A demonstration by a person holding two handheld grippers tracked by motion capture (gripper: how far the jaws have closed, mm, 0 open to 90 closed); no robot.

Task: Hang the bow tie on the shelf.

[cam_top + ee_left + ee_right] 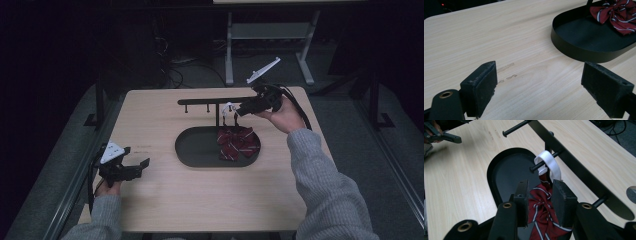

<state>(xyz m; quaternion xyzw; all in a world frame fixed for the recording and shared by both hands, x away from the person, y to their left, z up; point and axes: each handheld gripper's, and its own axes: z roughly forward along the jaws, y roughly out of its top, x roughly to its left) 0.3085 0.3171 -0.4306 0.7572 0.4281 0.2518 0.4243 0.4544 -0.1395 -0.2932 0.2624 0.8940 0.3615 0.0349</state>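
Right gripper [540, 202], frame centre, jaws parted around the striped dark-red fabric bow tie [541, 205]. Its white elastic loop [549, 163] hangs on a black metal rack peg [541, 163]. Left gripper [539, 90] wide apart, holding nothing.

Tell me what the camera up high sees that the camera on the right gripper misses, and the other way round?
The high view alone takes in the whole table, both grey sleeves and the floor beyond. The right gripper view alone shows up close that the white strap is looped over a peg of the rack, with the right gripper and its jaws either side of the red striped bow tie. Both show the black tray, bow tie, rack and left gripper.
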